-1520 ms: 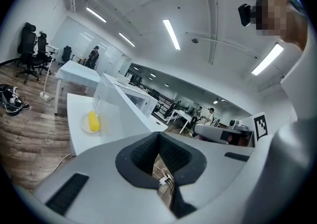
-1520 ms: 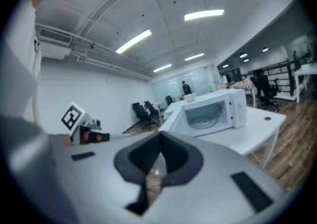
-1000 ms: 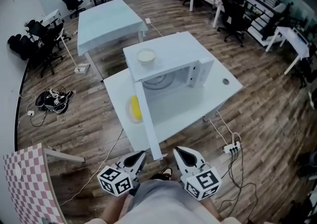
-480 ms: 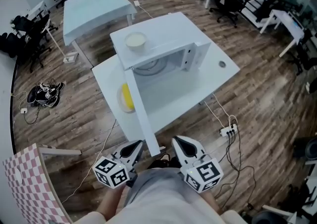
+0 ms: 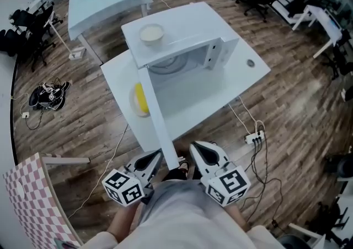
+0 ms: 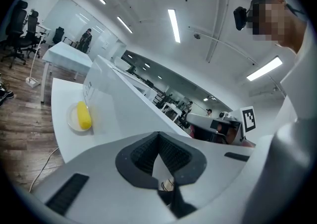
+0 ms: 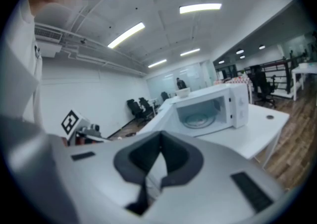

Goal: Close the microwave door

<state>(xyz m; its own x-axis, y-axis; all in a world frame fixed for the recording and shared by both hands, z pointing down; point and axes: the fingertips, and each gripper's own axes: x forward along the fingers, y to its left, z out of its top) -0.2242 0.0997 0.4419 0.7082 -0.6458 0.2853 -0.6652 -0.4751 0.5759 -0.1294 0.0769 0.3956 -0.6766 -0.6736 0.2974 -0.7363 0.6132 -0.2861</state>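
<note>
white table [image 5: 237,80] | microwave [image 5: 176,30] (door [image 5: 157,121] open) | plate [image 5: 132,101] beside it, yellow item [image 5: 142,100]

- The left tool [image 5: 153,160] sits at about 7 o'clock in the head view, close against the person's torso [image 5: 182,217], with its tip pointing toward 1 o'clock.
- Its jaws are pressed together, with nothing between them.
- Its marker cube [image 5: 124,193] lies at the rear, and the left forearm [image 5: 118,226] runs back from it toward 7 o'clock.
- The right tool [image 5: 199,150] sits at about 5 o'clock, near the left one but apart from it, with its tip pointing toward 11 o'clock.
- Its jaws are likewise closed on nothing.
- Its own cube [image 5: 229,187] faces up behind it.
</note>
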